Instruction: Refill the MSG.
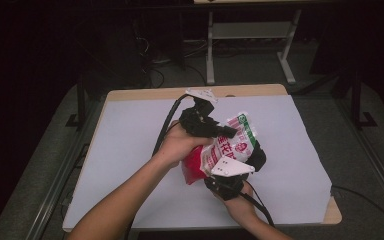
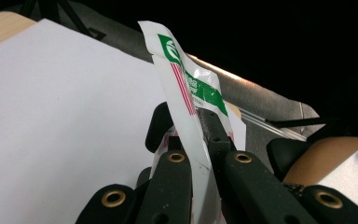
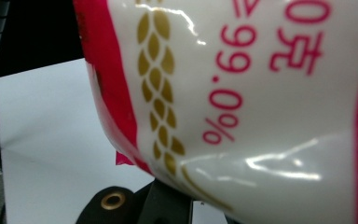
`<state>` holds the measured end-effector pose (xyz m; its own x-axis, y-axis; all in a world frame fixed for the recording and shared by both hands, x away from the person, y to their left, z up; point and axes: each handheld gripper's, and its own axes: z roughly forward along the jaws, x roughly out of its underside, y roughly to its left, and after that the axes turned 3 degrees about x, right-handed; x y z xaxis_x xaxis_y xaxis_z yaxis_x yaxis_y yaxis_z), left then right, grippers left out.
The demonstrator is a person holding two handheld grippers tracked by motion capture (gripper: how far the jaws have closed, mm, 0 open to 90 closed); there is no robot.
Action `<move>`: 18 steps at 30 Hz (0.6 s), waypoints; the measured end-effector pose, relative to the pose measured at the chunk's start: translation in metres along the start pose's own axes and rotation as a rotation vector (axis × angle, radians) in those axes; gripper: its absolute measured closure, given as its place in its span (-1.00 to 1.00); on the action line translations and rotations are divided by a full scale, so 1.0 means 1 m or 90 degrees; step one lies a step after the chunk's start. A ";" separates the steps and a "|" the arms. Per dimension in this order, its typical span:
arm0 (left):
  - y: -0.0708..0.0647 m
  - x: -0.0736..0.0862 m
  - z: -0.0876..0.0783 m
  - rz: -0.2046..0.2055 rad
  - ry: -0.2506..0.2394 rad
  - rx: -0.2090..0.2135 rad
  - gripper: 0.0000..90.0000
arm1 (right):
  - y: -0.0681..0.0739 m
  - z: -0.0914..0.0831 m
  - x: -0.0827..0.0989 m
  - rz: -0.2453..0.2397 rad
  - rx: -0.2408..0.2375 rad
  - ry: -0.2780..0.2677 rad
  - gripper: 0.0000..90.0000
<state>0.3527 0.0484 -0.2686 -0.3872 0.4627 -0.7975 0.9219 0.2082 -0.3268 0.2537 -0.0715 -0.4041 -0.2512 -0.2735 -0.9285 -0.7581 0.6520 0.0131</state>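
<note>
The table (image 1: 130,150) is carrying a white sheet (image 1: 290,175) that is covering nearly all of it, leaving bare wood showing along the far edge and at the near right corner; open room is lying on every side of the work, widest toward the left edge and the far right corner. The bag (image 1: 230,147) — white, red and green, glossy — is being held up above the middle of the table, a little toward the near edge, between both grippers. The left gripper (image 1: 225,131) is pinching the bag's flat top seal, its jaws pressed together on the film, as the left gripper view is showing with the bag (image 2: 186,93) rising upright from between them. The right gripper (image 1: 240,167) is reaching in from the near side under its grey plate, and its jaws are closing on the lower part of the bag. In the right gripper view the bag (image 3: 261,93) is crowding the lens, hiding the jaw tips — the exact contact there is hard to make out. The bag's red lower end is partly hidden behind the left hand (image 1: 177,145).
</note>
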 end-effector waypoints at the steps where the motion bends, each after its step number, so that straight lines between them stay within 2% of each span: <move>1: 0.000 0.000 0.001 0.002 0.002 0.004 1.00 | 0.000 0.000 0.000 0.000 -0.001 0.000 1.00; 6: 0.000 0.000 0.005 0.013 0.022 0.007 1.00 | 0.002 0.001 0.002 0.000 -0.004 0.004 1.00; 9: 0.002 0.000 0.006 0.001 0.026 0.004 1.00 | 0.001 0.002 0.002 0.007 -0.009 0.006 1.00; 18: 0.003 -0.004 0.009 0.000 0.036 0.005 1.00 | 0.001 0.001 0.003 0.016 -0.006 0.002 1.00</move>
<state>0.3574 0.0397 -0.2715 -0.3872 0.5104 -0.7679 0.9219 0.2013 -0.3311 0.2531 -0.0710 -0.4069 -0.2722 -0.2596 -0.9266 -0.7568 0.6524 0.0395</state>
